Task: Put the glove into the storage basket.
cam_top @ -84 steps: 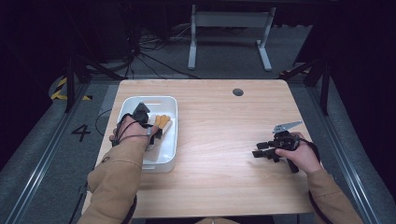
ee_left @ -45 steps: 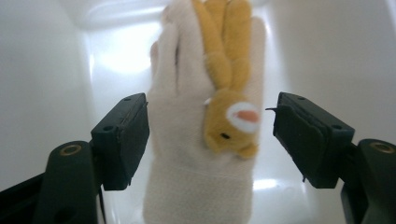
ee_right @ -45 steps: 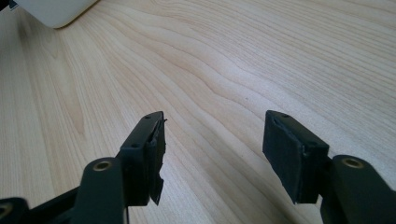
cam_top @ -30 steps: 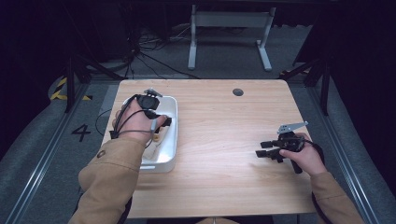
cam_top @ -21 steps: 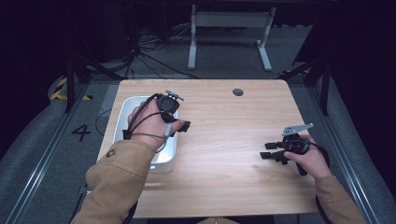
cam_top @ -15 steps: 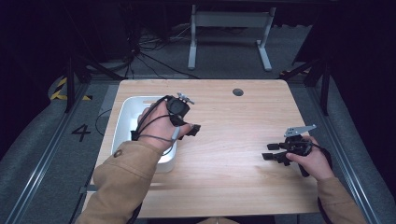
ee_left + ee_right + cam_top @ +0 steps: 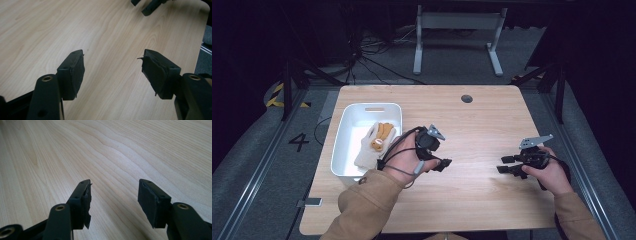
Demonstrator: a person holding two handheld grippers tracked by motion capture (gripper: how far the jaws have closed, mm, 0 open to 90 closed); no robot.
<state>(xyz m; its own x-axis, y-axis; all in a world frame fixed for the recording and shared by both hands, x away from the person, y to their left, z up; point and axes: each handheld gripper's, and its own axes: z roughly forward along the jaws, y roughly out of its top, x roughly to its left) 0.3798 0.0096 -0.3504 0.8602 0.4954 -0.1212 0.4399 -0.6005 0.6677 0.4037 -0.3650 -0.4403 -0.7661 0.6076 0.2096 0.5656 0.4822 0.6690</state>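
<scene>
A white glove with orange fingers (image 7: 377, 140) lies inside the white bin (image 7: 343, 145) at the table's left. My left gripper (image 7: 441, 164) hovers over bare wood just right of the bin, pointing right. In the left gripper view its jaws (image 7: 112, 62) stand open with nothing between them, and the other gripper's jaw tips (image 7: 150, 5) show at the top. My right gripper (image 7: 504, 165) rests low near the table's right side, pointing left. Its jaws (image 7: 113, 192) are open over bare wood; they have just been closing a little, with nothing between them.
The wooden table (image 7: 482, 130) has a round cable hole (image 7: 467, 98) near its far edge. A grey desk frame (image 7: 457, 30) stands on the floor beyond. Cables lie on the floor at the far left.
My left hand has swung right and a little down, from over the bin to the table's middle, with empty jaws. The right hand has barely shifted.
</scene>
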